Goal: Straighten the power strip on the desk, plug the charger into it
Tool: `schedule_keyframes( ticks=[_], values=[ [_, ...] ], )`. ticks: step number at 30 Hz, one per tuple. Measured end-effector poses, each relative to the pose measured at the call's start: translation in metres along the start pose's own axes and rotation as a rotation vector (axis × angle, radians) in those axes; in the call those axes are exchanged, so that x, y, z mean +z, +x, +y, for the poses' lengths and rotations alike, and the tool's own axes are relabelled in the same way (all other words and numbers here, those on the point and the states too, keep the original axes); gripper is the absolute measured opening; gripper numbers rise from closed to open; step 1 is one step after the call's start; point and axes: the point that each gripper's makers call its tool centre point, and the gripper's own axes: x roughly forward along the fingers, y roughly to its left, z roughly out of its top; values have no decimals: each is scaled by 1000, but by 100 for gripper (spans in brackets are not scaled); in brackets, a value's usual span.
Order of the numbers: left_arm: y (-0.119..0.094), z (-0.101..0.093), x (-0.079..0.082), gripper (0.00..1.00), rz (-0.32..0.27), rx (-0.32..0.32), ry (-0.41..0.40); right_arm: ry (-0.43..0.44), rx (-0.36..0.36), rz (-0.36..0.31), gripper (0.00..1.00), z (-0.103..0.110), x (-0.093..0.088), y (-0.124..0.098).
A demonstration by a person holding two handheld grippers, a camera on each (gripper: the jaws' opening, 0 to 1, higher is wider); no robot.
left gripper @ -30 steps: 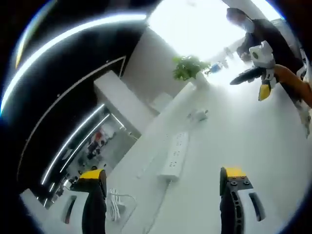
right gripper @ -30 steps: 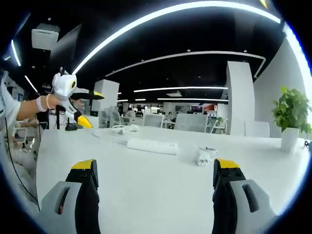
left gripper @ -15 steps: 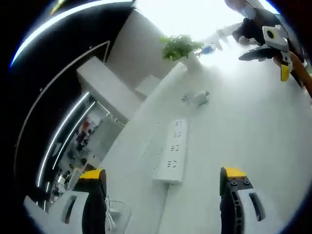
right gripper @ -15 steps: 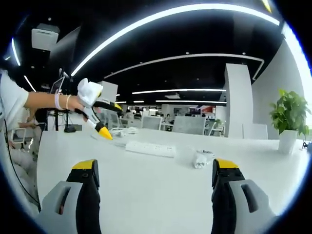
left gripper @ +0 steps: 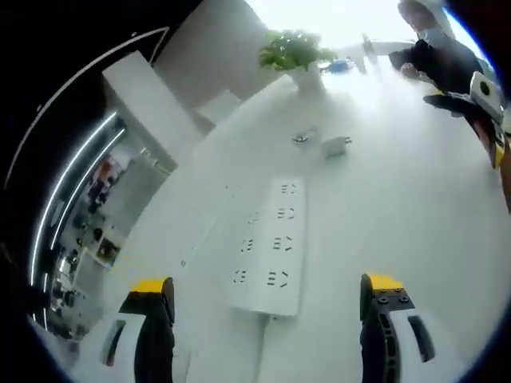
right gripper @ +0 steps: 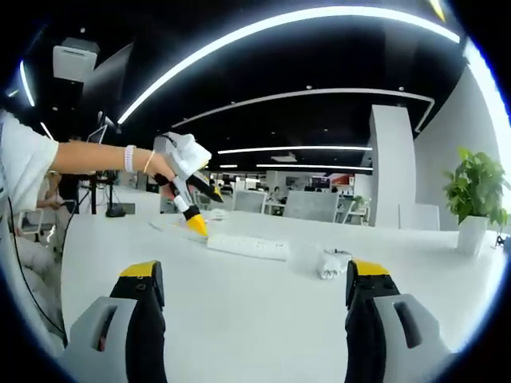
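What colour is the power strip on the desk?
White; the power strip shows best in the left gripper view, lying on the white desk.

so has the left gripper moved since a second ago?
Yes. In the right gripper view the left gripper has come across from beside the person's edge of the desk and down to the near end of the power strip, its yellow tips close above it.

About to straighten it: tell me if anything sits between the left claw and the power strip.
Nothing visible does. The left claw hangs open over the power strip; only bare desk surrounds it, and the charger lies beyond its far end.
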Motion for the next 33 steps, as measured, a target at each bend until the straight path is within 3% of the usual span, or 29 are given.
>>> schedule_keyframes(
  ticks=[4,9,14,27,30,33],
  values=[
    [11,7,-3,99,62,-14,2,-3,5,3,94,2,0,3],
    [22,-5,-10,99,144,-101,-13,-12,12,18,94,4,0,8],
    [31,-9,-20,99,232,-138,4,-24,20,29,94,7,2,11],
    [55,-8,-30,99,301,-246,-40,-42,-8,34,93,-3,10,7],
    [58,-13,-34,91,326,-292,-44,-43,-8,35,93,-4,10,8],
    [61,-10,-32,89,342,-301,-51,-45,-6,39,93,-4,11,10]
  ],
)
